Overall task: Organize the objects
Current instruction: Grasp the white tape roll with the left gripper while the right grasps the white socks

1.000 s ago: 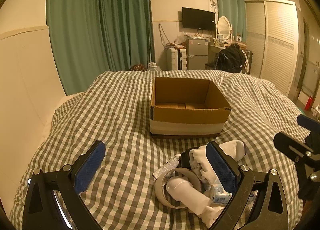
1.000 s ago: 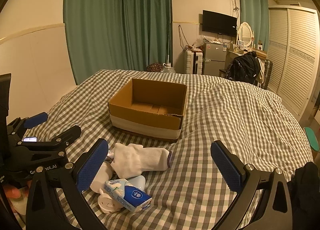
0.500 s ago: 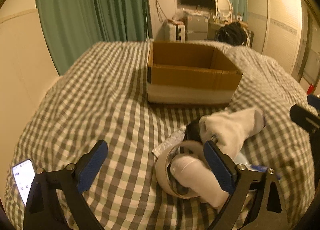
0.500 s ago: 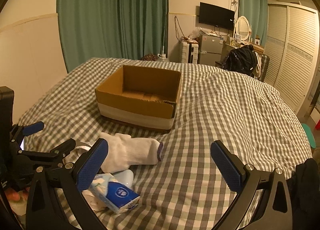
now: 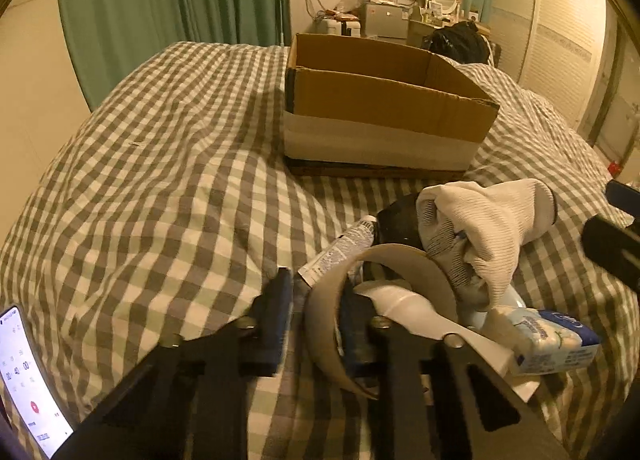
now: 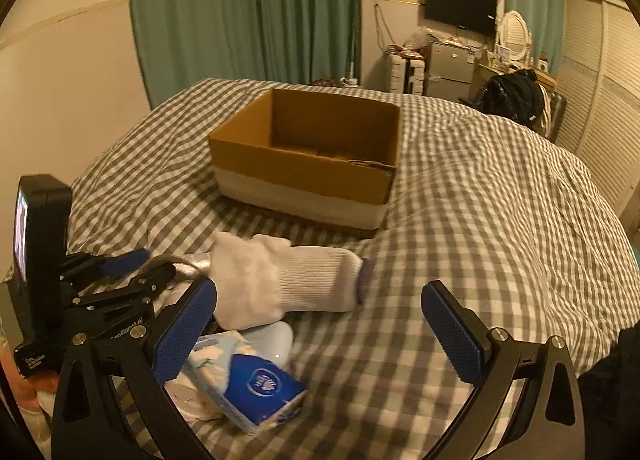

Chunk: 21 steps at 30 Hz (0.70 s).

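Note:
A pile of objects lies on the checked bed: a roll of tape (image 5: 328,324), a white bottle (image 5: 404,310), a white sock (image 5: 492,220), a small tube (image 5: 340,250) and a blue tissue pack (image 6: 252,384). My left gripper (image 5: 316,320) is shut on the near wall of the tape roll, one finger outside and one inside. It also shows in the right wrist view (image 6: 132,264). My right gripper (image 6: 320,336) is open and empty, just above the sock (image 6: 304,276) and the tissue pack. An open cardboard box (image 5: 384,108) stands behind the pile.
A phone (image 5: 28,376) lies at the near left of the bed. Green curtains, a fridge, a black bag (image 6: 516,96) and a wardrobe stand beyond the bed's far end. The checked cover (image 6: 500,200) stretches to the right of the box.
My left gripper has dropped forward onto the pile and its jaws have closed from wide open onto the tape roll. My right gripper has moved a little closer to the sock, still open.

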Available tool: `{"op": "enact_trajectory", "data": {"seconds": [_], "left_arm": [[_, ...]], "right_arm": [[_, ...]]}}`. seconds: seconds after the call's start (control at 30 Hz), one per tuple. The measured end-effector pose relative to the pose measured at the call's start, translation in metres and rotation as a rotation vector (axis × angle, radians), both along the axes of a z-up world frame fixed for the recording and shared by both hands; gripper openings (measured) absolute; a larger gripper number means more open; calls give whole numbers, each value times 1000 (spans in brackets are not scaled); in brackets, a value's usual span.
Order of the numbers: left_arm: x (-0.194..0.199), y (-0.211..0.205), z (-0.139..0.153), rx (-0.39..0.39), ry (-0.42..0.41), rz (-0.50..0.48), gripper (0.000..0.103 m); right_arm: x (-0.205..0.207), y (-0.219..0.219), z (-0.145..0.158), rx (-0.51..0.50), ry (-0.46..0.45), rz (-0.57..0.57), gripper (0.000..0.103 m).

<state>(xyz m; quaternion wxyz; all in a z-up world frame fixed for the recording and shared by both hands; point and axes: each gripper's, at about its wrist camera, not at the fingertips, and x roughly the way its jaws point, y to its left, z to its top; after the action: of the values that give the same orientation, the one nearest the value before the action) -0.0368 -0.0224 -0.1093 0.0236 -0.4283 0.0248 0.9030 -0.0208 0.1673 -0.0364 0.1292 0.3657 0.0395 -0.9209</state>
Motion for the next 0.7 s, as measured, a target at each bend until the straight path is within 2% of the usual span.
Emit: {"op": "enact_trajectory", "data": {"seconds": [0.33,0.6,0.67,0.7], "left_arm": [[-1,-19,35,39,101,49,13],[-10,-35,51,53,138,66,12],[-13,-35,54,49,143,70,12],[-14,-36,55,53,142,65,12]], "right_arm": [[-17,-20,-11,23,-36,43,103],[-31,-44,-33,63,-80,95,103],[-34,-48,-39,67,-88,111,96],[-35,-49,-41,62,-86,116,86]]}}
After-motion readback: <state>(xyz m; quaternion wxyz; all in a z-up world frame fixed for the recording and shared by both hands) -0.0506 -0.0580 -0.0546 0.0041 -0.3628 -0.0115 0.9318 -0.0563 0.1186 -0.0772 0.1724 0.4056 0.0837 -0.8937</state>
